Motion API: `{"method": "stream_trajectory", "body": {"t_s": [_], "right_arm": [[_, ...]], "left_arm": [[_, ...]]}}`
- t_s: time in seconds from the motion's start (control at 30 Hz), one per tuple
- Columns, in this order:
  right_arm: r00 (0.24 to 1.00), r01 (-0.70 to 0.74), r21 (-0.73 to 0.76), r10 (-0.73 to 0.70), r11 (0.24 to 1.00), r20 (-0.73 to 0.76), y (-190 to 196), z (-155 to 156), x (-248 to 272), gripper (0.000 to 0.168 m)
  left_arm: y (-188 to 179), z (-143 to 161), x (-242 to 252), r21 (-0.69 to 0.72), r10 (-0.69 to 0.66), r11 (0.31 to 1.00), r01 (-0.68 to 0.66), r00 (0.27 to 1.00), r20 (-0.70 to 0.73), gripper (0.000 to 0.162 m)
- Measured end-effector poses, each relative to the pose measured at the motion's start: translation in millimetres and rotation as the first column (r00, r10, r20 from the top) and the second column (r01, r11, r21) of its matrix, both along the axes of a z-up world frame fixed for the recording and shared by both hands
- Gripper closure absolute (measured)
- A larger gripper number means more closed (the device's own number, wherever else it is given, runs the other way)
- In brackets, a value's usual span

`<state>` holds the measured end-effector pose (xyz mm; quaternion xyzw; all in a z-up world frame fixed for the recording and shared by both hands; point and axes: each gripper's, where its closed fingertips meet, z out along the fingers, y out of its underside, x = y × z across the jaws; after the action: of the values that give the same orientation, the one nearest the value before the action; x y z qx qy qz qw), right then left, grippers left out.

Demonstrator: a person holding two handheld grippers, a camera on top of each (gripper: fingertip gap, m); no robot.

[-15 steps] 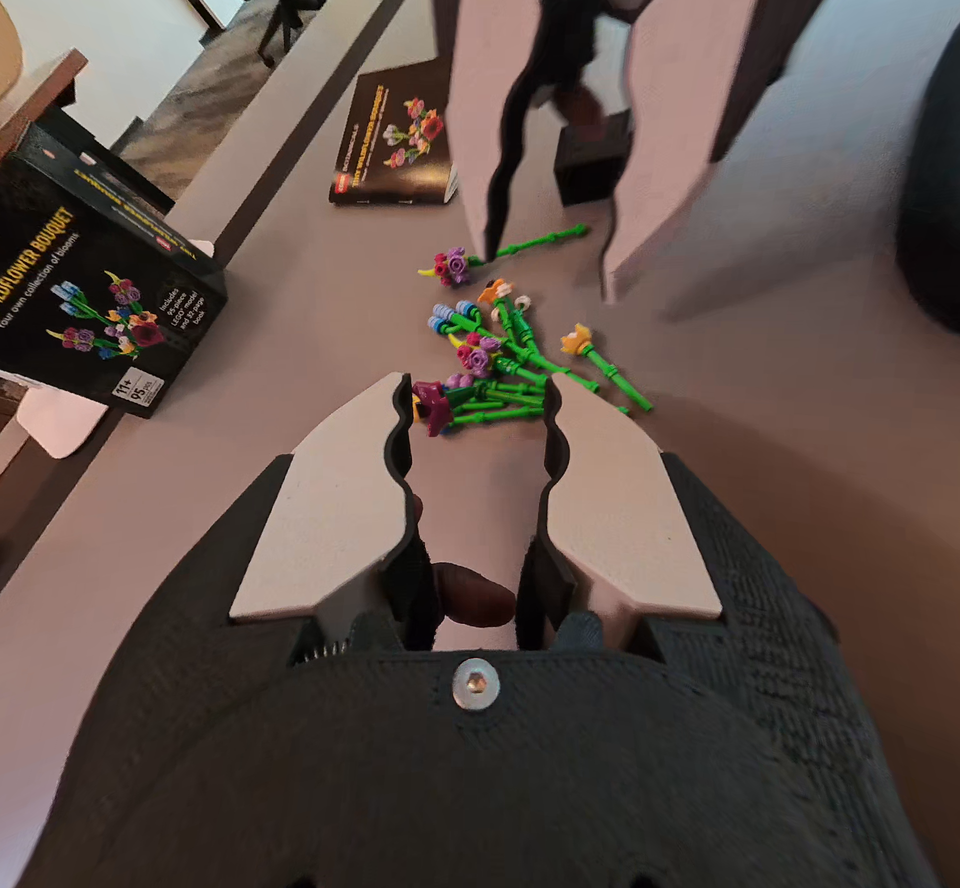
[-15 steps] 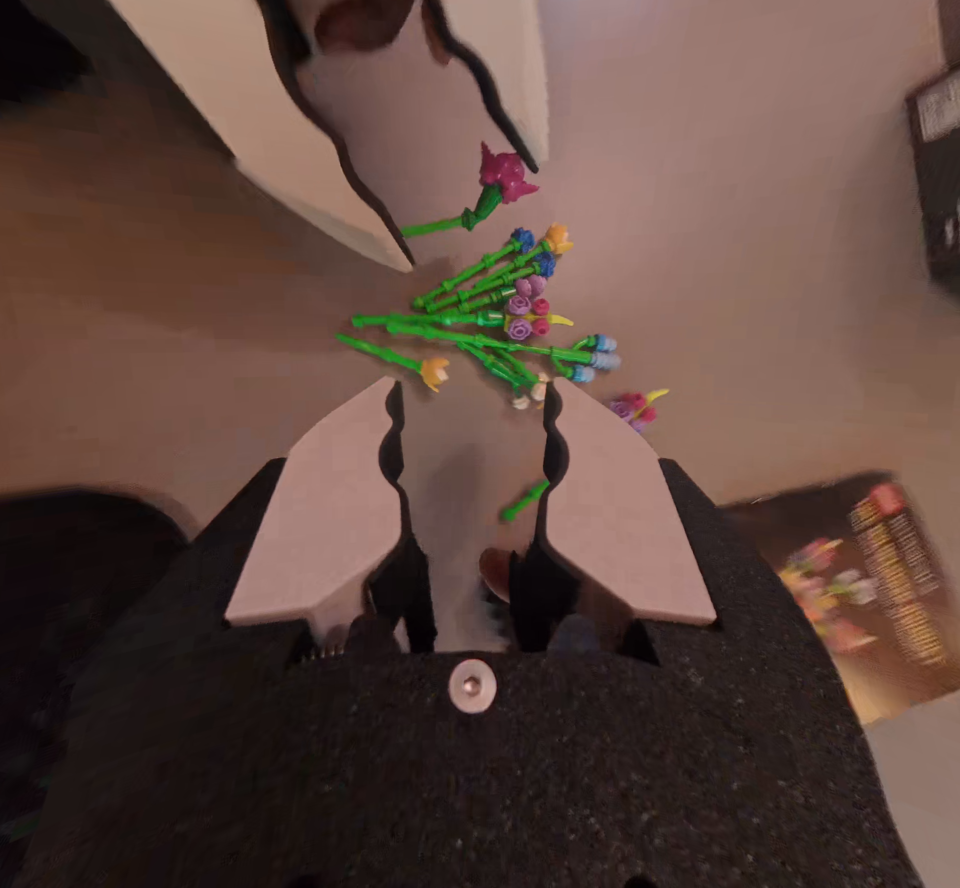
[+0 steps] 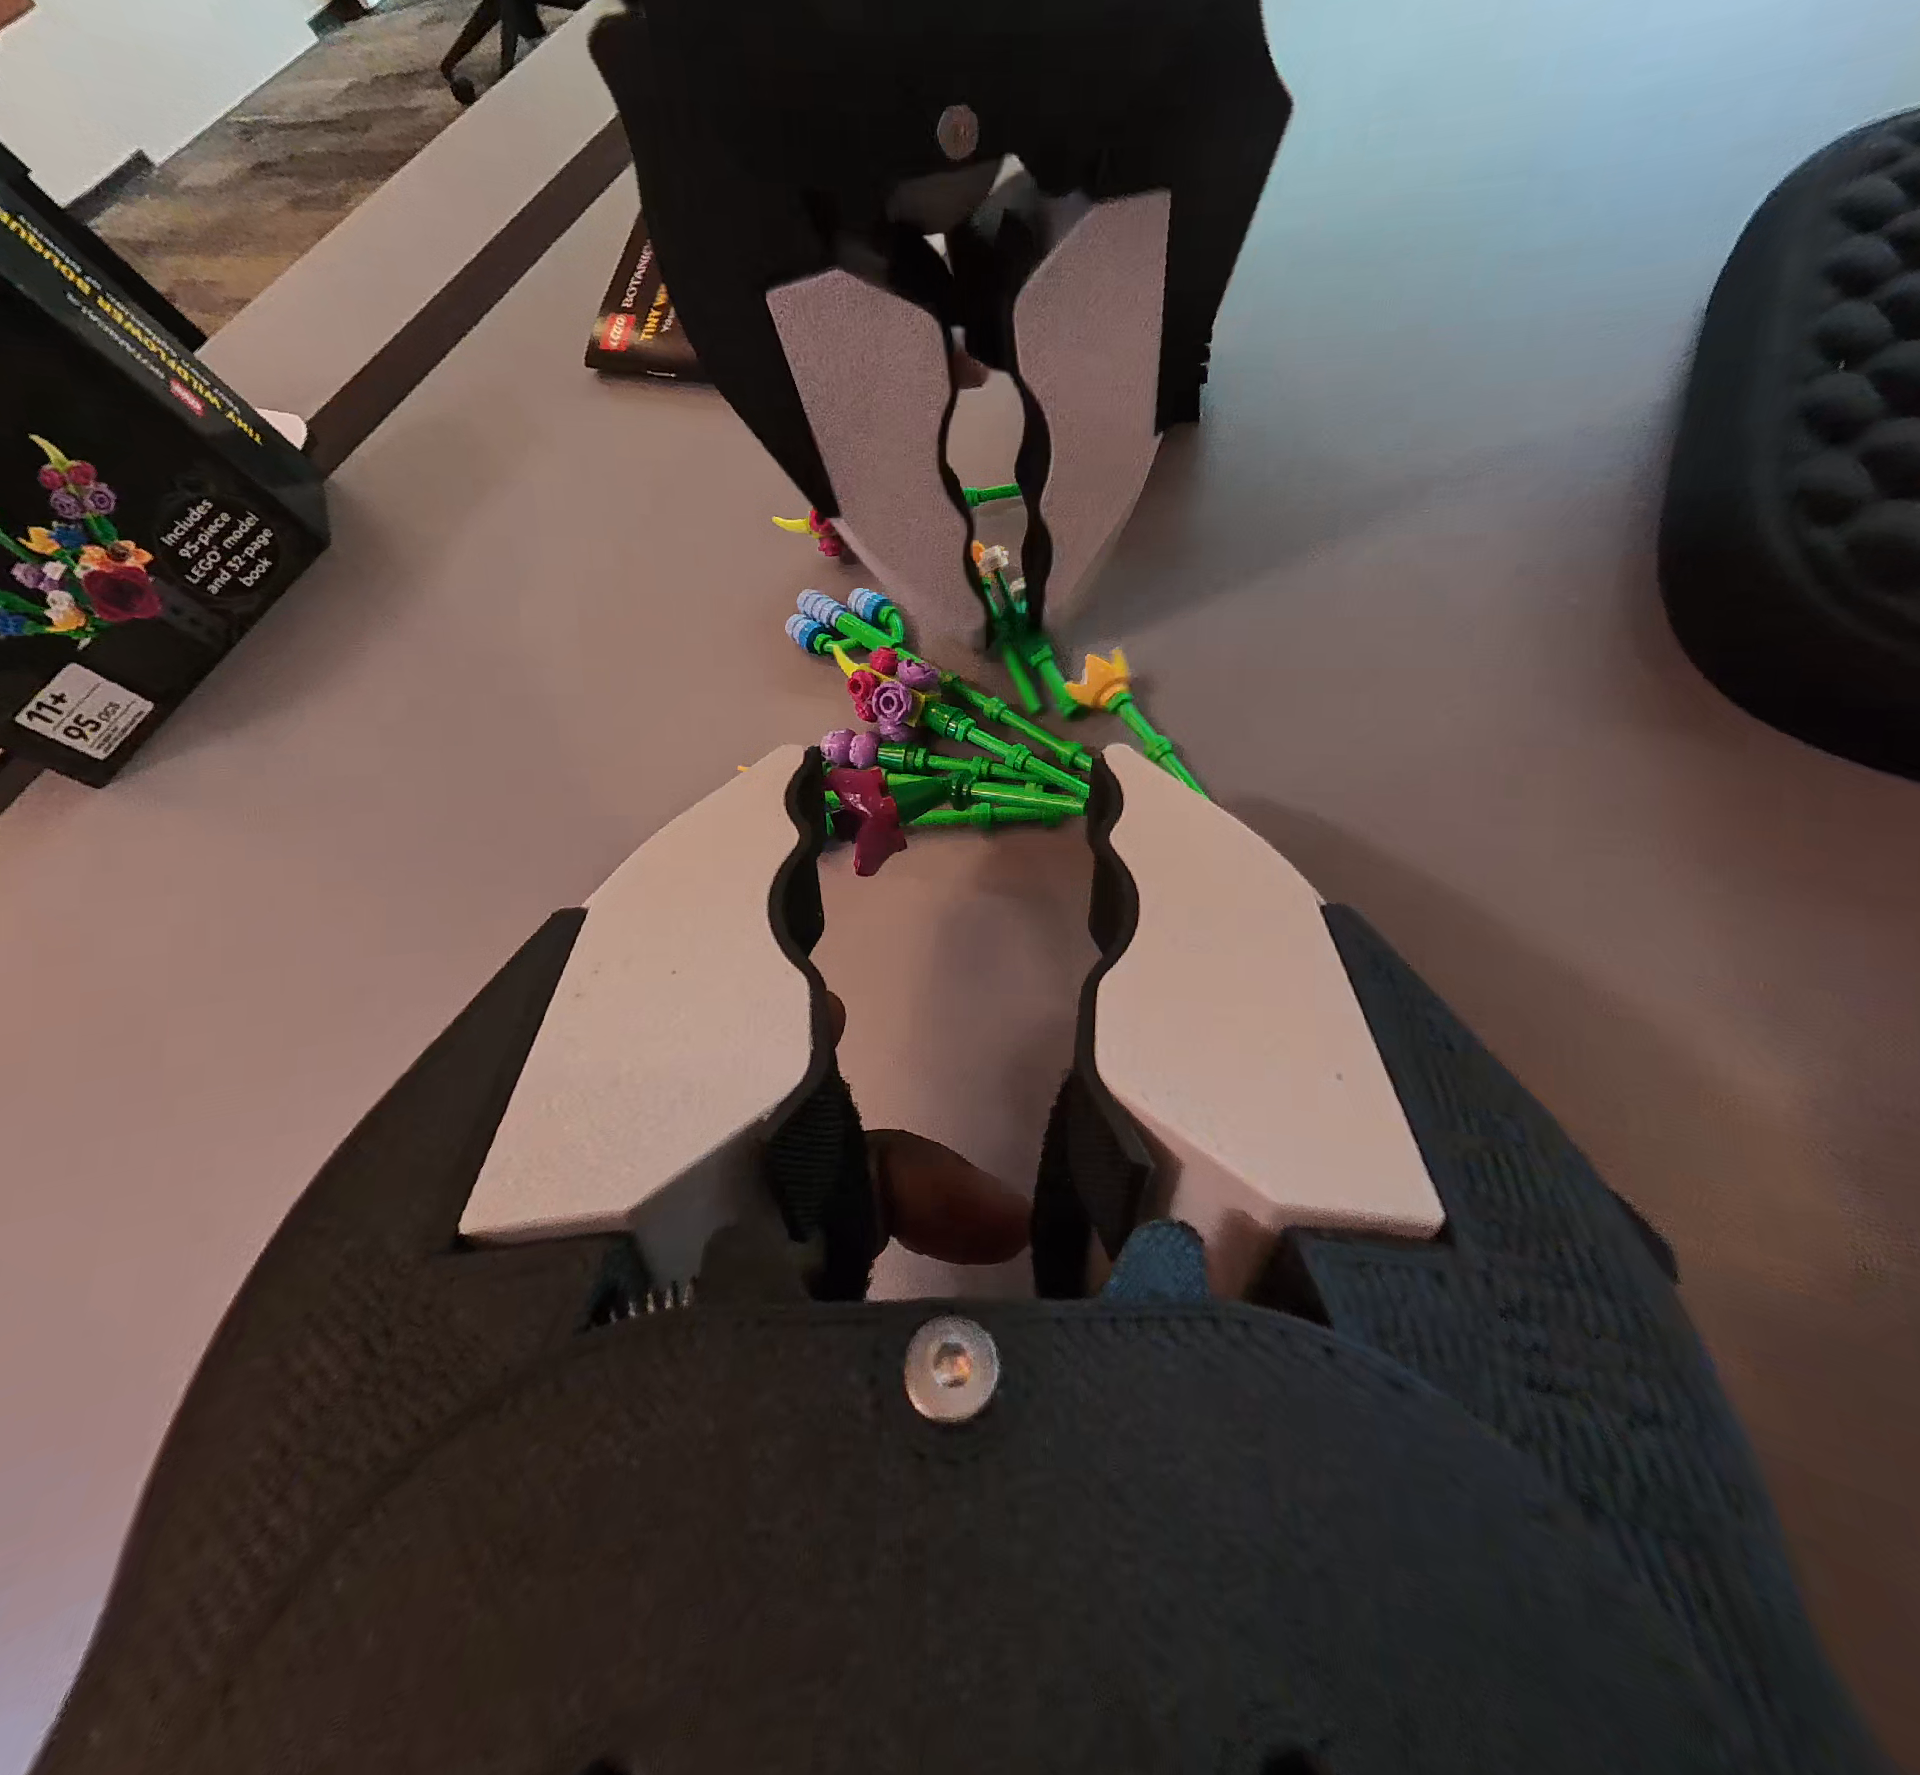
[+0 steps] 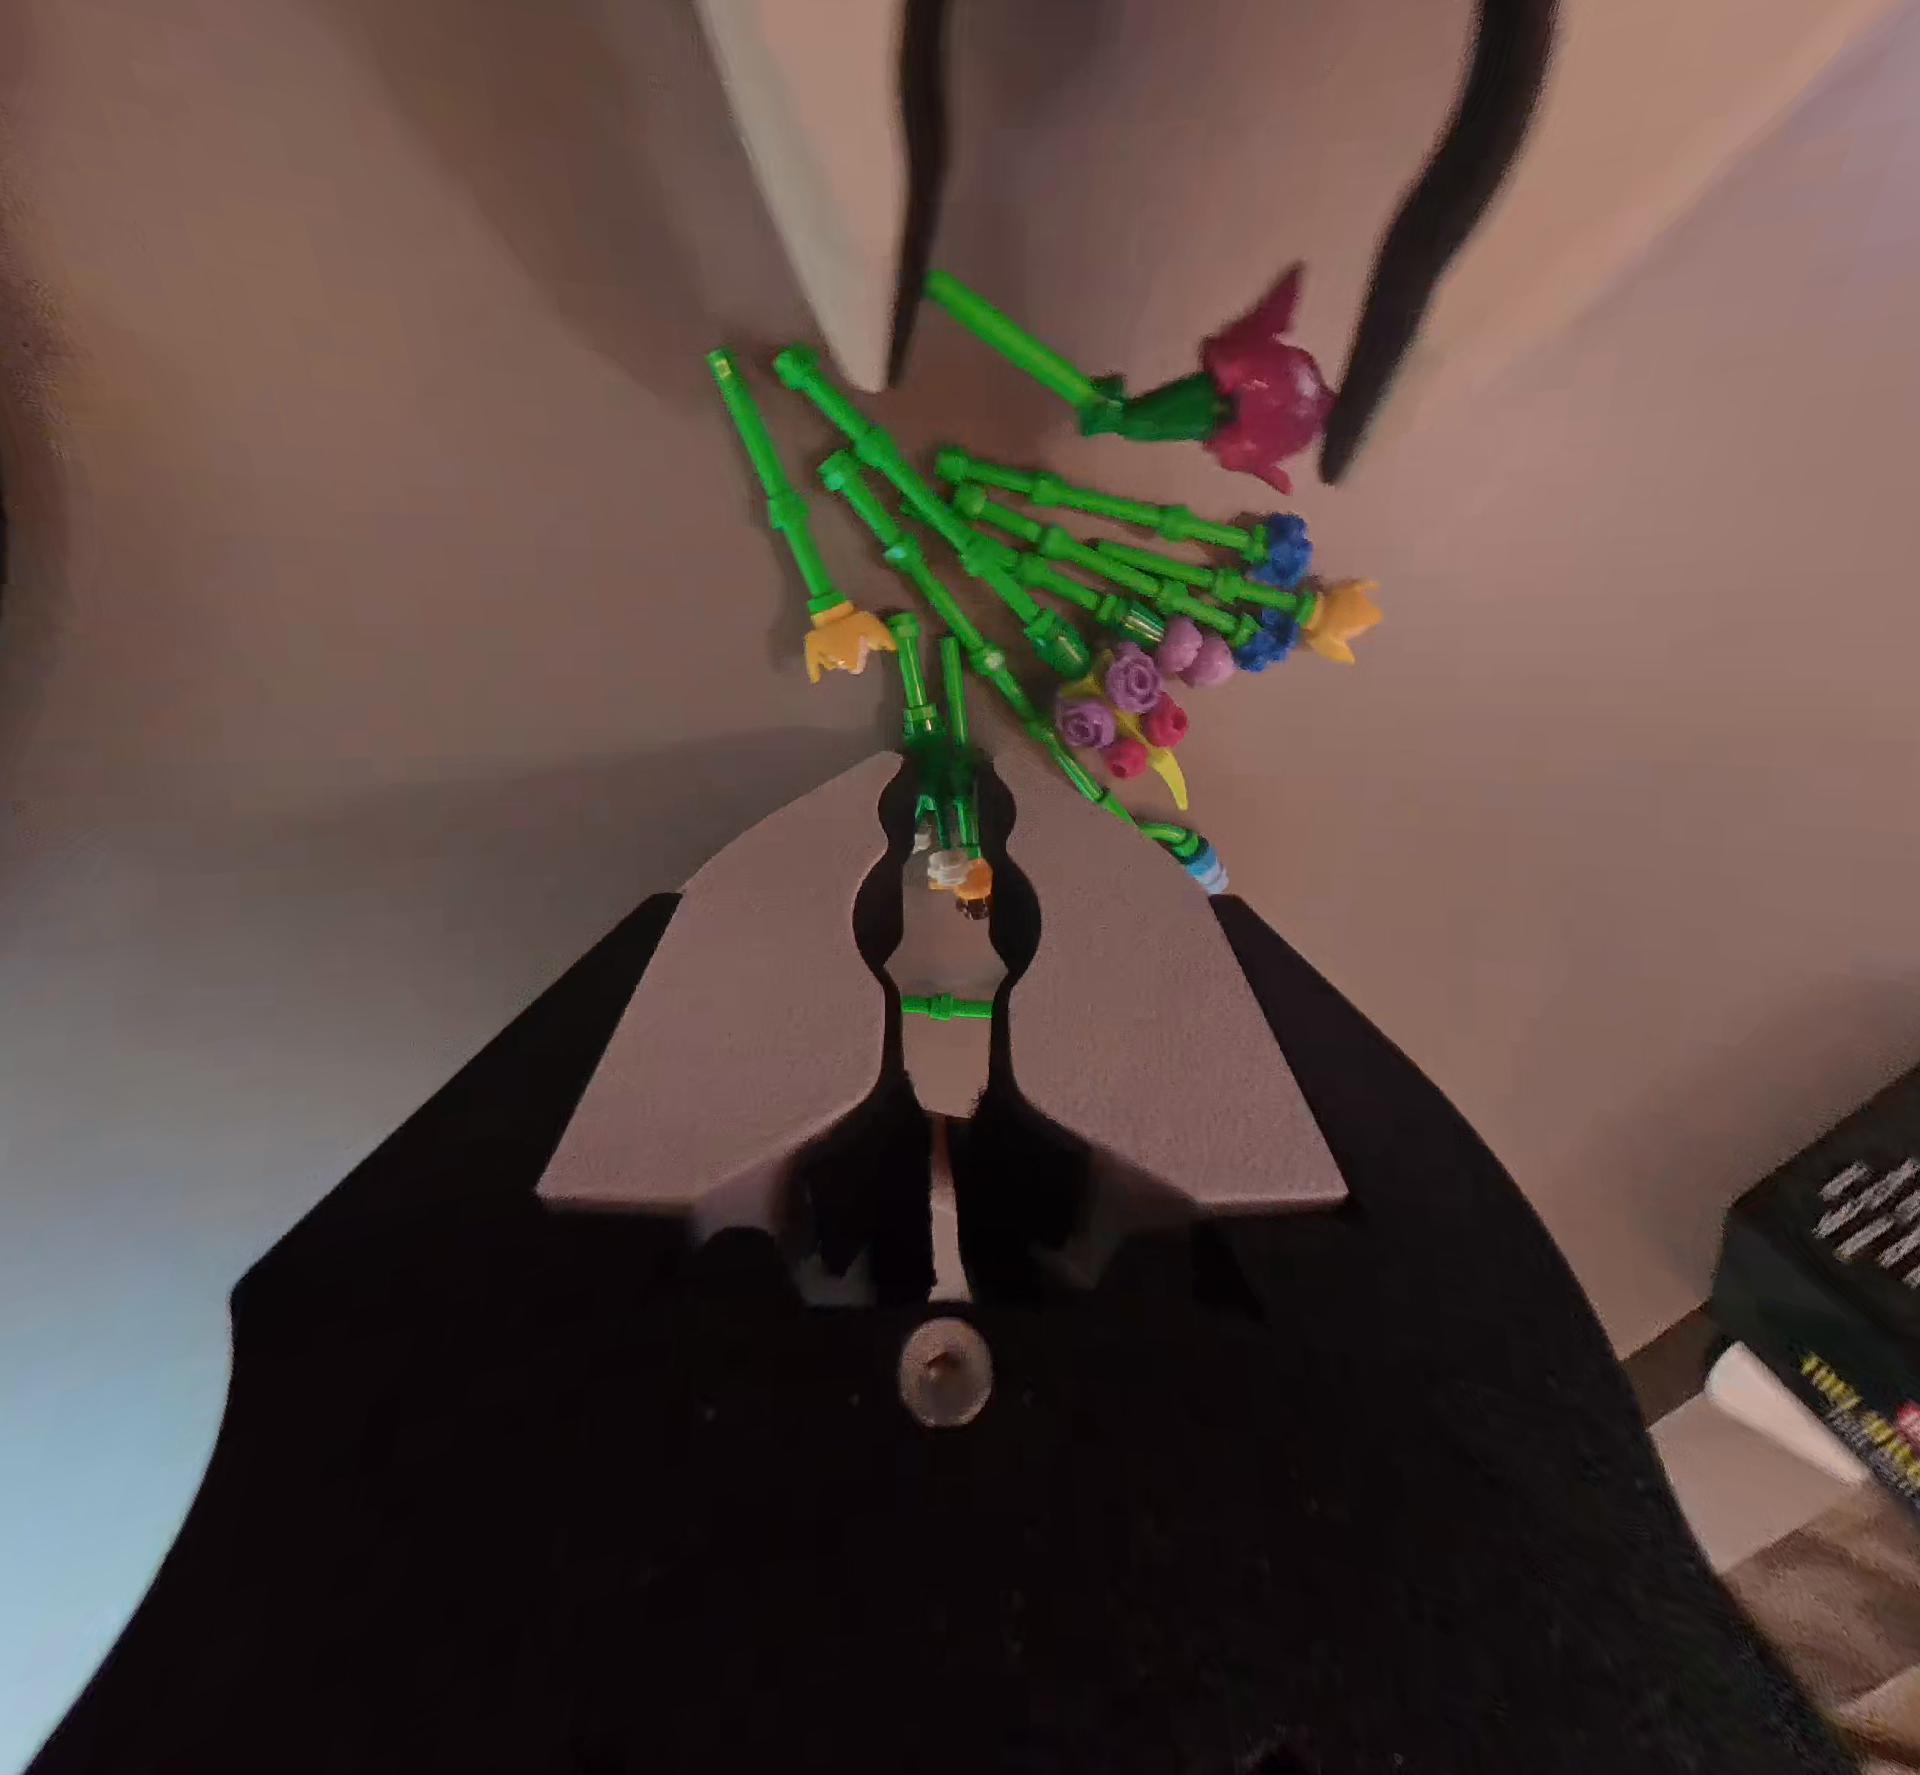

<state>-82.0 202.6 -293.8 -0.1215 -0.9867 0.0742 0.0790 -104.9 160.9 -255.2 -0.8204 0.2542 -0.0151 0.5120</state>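
A: Biggest first?

B: The bench (image 3: 416, 894), a plain grey top. At its left edge stands a black toy-flower box (image 3: 135, 520) with a printed bouquet on it, and a dark booklet (image 3: 634, 323) lies flat toward the far edge, half hidden by the right gripper. A black bumpy cushion (image 3: 1808, 478) sits at the right edge.

A: And the tools?

B: The left gripper (image 3: 948, 769) has its jaws spread apart with nothing between them; its fingertips sit just at the near end of the flower pile (image 3: 935, 738). The right gripper (image 4: 948, 769) comes in from the far side, jaws drawn nearly together on a small green sprig (image 4: 940, 790) with white and orange blooms (whether the pads really press it, I cannot tell).

A: The flowers themselves?

B: Loose brick-built stems in a heap mid-bench, well clear of every edge. A dark magenta flower (image 4: 1262, 395) lies between the left gripper's fingertips. A yellow flower (image 4: 842, 645) lies a little apart from the heap, and one green stem (image 4: 945, 1006) crosses under the right gripper's jaws.
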Motion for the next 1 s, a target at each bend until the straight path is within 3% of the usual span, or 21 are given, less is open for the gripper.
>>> {"method": "stream_trajectory", "body": {"t_s": [0.13,0.33,0.47,0.57,0.73,0.83,1.0], "right_arm": [[0.961,-0.271,0.076,0.264,0.960,0.087,8,-1,14,0.157],[0.800,-0.600,0.244,0.581,0.762,0.150,15,4,17,0.147],[0.872,-0.486,0.140,0.489,0.863,0.017,2,26,-4,0.146],[0.910,-0.406,0.124,0.413,0.906,-0.043,14,23,-24,0.147],[0.918,-0.395,0.135,0.397,0.909,0.011,22,1,-23,0.147],[0.904,-0.428,0.119,0.428,0.896,0.027,15,-1,-15,0.160],[0.879,-0.475,0.167,0.475,0.864,0.043,19,5,2,0.155]], "left_arm": [[-4,-2,-6,0.020,-0.063,0.998,0.065,0.993,-0.095,0.113],[-10,-5,-17,0.003,-0.125,0.992,0.126,0.986,-0.109,0.113],[-9,-8,-29,-0.013,-0.097,0.995,0.096,0.983,-0.154,0.113],[-11,-10,-29,-0.034,-0.133,0.991,0.129,0.975,-0.180,0.113],[-7,-12,-26,-0.088,-0.231,0.972,0.219,0.961,-0.150,0.113],[1,-12,-30,-0.111,-0.260,0.964,0.243,0.950,-0.172,0.112],[2,-14,-28,-0.115,-0.264,0.962,0.247,0.950,-0.167,0.111]]}}
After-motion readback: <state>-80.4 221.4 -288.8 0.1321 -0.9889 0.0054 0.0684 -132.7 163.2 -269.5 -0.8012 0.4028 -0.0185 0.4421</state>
